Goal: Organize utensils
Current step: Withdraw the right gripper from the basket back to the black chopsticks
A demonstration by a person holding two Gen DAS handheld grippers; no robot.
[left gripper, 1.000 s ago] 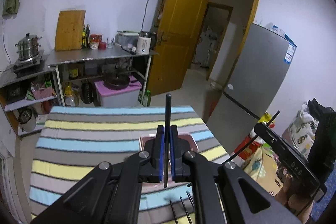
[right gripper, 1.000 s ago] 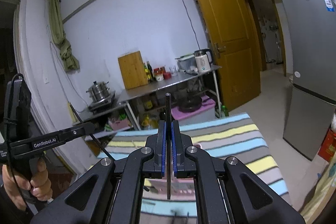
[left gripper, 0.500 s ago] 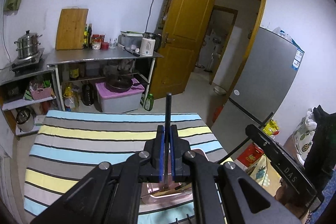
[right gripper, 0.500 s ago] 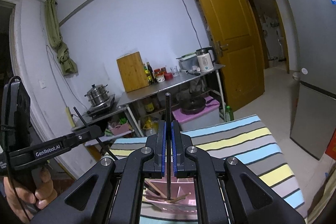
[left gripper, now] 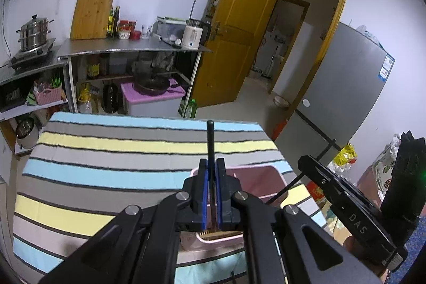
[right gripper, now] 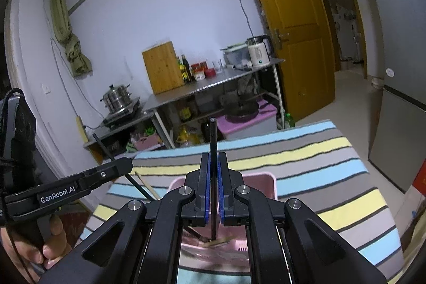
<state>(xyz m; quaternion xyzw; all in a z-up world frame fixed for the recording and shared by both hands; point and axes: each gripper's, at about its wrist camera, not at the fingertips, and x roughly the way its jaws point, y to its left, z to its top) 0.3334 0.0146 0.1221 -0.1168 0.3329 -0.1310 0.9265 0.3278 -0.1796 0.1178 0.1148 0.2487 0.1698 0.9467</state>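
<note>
- There are two grippers, one in each wrist view. The left gripper [left gripper: 212,190] has its blue-padded fingers [left gripper: 204,193] closed on one thin black chopstick [left gripper: 210,140], which stands up between them.
- The right gripper [right gripper: 213,193] is the same: its fingers [right gripper: 206,193] are closed on a second thin black chopstick [right gripper: 212,140], whose lower end reaches down into the basket.
- One pink rectangular plastic basket [left gripper: 269,177] stands on the striped cloth surface [left gripper: 106,167], on its right, near part, directly under both grippers. Inside it lie some pale wooden sticks [right gripper: 218,241]; I cannot count them, because the grippers hide most of the basket.
- One more pale wooden stick [right gripper: 146,184] leans out over the left side of the basket in the right wrist view.
- Writing: the body of the left gripper shows "GenRobot.AI" in the right wrist view; the body of the right gripper shows "DAS" in the left wrist view.
- One hand [right gripper: 40,241] of the person holds the handle of the left gripper.
- Far away, on a steel kitchen counter [left gripper: 127,47], stand one wooden cutting board [left gripper: 93,13] and one white kettle [left gripper: 192,37].
</note>
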